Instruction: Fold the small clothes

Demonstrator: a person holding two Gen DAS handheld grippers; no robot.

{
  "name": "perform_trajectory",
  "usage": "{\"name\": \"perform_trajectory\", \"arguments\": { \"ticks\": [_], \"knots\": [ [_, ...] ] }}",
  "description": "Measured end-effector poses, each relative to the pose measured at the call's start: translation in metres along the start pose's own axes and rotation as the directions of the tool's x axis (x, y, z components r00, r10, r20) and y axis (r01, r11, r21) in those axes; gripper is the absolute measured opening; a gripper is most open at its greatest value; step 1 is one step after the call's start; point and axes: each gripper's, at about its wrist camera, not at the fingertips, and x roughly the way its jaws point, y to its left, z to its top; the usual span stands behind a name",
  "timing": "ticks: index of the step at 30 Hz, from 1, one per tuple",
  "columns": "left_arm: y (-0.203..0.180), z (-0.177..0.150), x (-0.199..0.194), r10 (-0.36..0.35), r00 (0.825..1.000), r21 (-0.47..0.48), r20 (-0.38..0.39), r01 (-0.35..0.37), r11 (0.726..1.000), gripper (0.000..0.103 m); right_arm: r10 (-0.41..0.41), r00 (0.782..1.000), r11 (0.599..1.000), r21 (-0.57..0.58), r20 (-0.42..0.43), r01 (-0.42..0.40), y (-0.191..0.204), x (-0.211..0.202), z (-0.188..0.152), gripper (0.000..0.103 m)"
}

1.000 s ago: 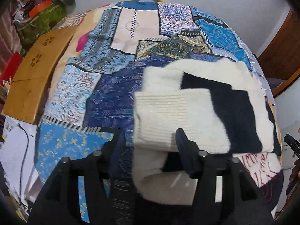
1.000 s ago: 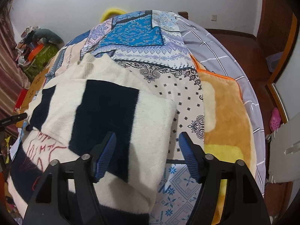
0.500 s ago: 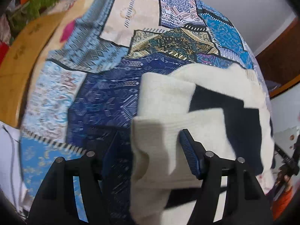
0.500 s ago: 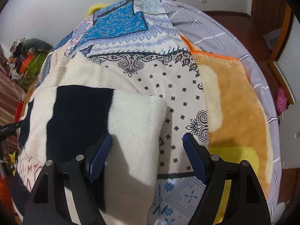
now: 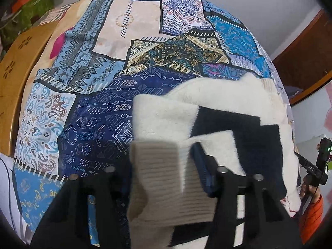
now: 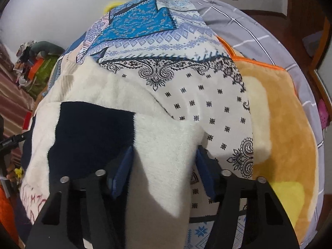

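Note:
A cream and navy fleece sweater [image 5: 217,95] lies on the bed, its sleeves folded in over the body. In the left wrist view the ribbed cream cuff [image 5: 157,186] fills the gap of my left gripper [image 5: 164,159], whose jaws are closing and press the cuff into a ridge. Seen from the right wrist, the sweater's [image 6: 93,128] cream sleeve end sits bunched between the blue pads [image 6: 124,166] of my right gripper [image 6: 164,153]. Its jaws are closing on the fabric too. Both grippers point steeply down at the near edge of the garment.
A blue patchwork bedspread [image 5: 99,124] covers the bed. A wooden board [image 5: 18,66] runs along its left side. An orange-yellow plush blanket [image 6: 280,124] and a grey striped sheet [image 6: 249,31] lie to the right. An orange sleeve [image 5: 311,213] shows at the right edge.
Both grippers came down and forward onto the sweater's near edge, and their jaws narrowed around the cuff and the sleeve end, which now bunch up between the pads.

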Motion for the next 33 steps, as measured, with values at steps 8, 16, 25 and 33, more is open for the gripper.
{"name": "perform_trajectory", "arguments": {
  "ticks": [8,16,25,33],
  "knots": [
    [-0.011,0.001,-0.023,0.077,0.991,0.074,0.106,-0.085,0.994,0.018,-0.075,0.997,0.991,-0.109,0.024,0.078,0.018,-0.005,0.013,0.016],
    [0.012,0.013,-0.034,0.158,0.974,0.028,0.165,-0.165,0.986,0.017,-0.066,0.993,0.983,-0.163,0.094,0.081,0.052,-0.006,0.046,0.015],
    [0.039,0.008,-0.017,0.157,0.982,0.008,0.110,-0.159,0.987,0.021,-0.101,0.990,0.973,-0.196,0.093,0.118,0.072,0.006,0.054,0.019],
    [0.037,0.000,-0.027,0.194,0.975,0.020,0.105,-0.197,0.980,0.024,-0.087,0.994,0.980,-0.172,0.064,0.096,0.064,-0.019,0.038,0.027]
  ]
}}
